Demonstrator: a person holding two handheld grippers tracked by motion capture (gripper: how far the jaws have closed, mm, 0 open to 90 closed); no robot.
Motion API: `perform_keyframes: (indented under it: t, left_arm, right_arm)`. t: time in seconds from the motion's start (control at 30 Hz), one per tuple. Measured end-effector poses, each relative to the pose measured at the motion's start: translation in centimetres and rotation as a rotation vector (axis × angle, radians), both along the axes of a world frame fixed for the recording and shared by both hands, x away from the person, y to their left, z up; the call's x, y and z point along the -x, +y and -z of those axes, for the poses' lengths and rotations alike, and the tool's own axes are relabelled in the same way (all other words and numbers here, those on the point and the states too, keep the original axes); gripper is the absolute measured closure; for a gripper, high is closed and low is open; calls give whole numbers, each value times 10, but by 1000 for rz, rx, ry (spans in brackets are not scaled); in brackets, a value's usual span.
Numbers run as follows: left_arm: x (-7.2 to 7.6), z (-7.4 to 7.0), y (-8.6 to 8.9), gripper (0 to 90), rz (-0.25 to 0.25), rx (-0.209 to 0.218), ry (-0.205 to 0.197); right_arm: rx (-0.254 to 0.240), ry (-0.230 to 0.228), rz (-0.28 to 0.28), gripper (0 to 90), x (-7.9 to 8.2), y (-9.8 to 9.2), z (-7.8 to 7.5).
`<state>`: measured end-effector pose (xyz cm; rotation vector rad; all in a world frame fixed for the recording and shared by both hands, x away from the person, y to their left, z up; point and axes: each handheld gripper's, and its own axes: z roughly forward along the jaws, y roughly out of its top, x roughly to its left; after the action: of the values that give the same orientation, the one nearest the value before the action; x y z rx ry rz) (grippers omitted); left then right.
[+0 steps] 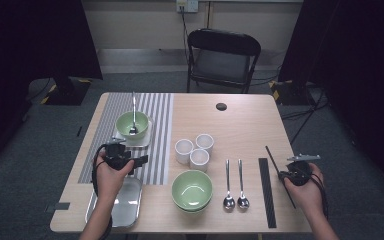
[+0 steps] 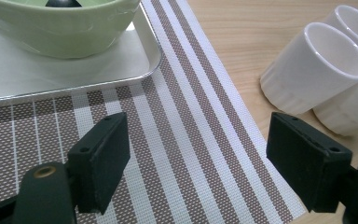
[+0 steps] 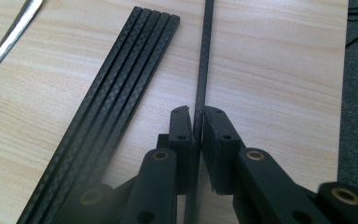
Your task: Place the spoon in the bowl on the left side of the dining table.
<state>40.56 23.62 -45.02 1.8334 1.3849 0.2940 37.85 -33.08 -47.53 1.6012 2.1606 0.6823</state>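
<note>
Wooden table [image 1: 240, 120], right gripper [image 1: 286, 174] jaws clamping chopstick [image 1: 276, 164], seemingly tilted.

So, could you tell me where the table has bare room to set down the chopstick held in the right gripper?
Bare wood lies beyond the three white cups, up to the round black cap, and between the spoons and the row of chopsticks. The held chopstick in the right gripper hangs over the free right edge. The striped mat side is crowded.

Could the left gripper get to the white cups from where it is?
Probably yes. The left gripper is open and holds nothing, and bare striped mat and tabletop lie between it and the white cups.
</note>
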Motion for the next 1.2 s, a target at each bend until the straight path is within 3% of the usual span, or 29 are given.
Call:
perform_keyframes:
  t: [0.2, 0.37, 0.53, 0.7, 0.8, 0.93, 1.1, 1.2]
  left_arm:
    - [1, -1, -1, 214, 5, -10, 0]
    - [1, -1, -1, 214, 1, -8, -5]
    - [1, 0, -2, 214, 8, -13, 0]
    - [1, -1, -1, 214, 5, -17, -2]
    - [0, -1, -1, 214, 11, -15, 2]
    - [1, -2, 0, 214, 3, -12, -7]
    - [1, 1, 1, 214, 6, -21, 3]
    - [2, 1, 0, 214, 3, -12, 1]
  right_arm:
    - [-36, 20, 35, 861, -2, -3, -1]
    - [-2, 16, 23, 867, -2, 0, -1]
    - [1, 24, 32, 867, -3, 2, -2]
    - [-50, 25, 40, 818, -3, 1, -1]
    - [-36, 17, 35, 780, -8, 4, -1]
    - [-21, 6, 24, 851, -17, 4, 0]
    - [-27, 27, 28, 867, -21, 4, -1]
    - [16, 21, 22, 870, -21, 9, -2]
